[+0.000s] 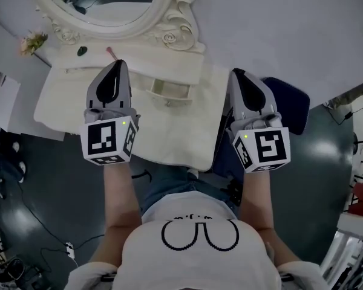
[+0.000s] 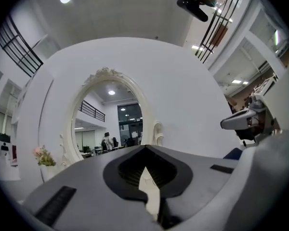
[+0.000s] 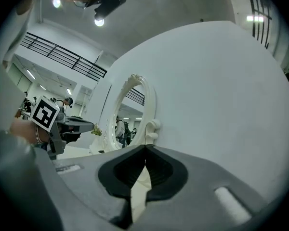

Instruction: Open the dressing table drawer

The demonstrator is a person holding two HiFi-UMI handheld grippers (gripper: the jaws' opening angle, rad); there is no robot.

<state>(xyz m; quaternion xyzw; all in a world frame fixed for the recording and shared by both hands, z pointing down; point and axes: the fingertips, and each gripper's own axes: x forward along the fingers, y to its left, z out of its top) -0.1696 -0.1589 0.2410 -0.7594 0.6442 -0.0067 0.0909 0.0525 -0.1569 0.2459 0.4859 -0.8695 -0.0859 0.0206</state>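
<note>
Drawer (image 1: 169,90): small, cream, pulled out of the table (image 1: 60,101) front, inside exposed, knob facing the person. It lies below the oval mirror (image 1: 109,5), between the two grippers as the head view shows them. Left gripper (image 1: 117,64): raised above the table, jaws clenched tip to tip, nothing between them. Right gripper (image 1: 237,72): raised likewise, jaws clenched, nothing held. Neither touches the drawer. Flowers (image 1: 33,42) stand at the table's left end.

Big open studio hall, staged set: railed galleries (image 2: 17,49) high above and left of the left gripper (image 2: 145,149), white backdrop wall (image 2: 183,90) straight ahead, cables (image 1: 45,225) on dark floor (image 1: 54,174) beneath
</note>
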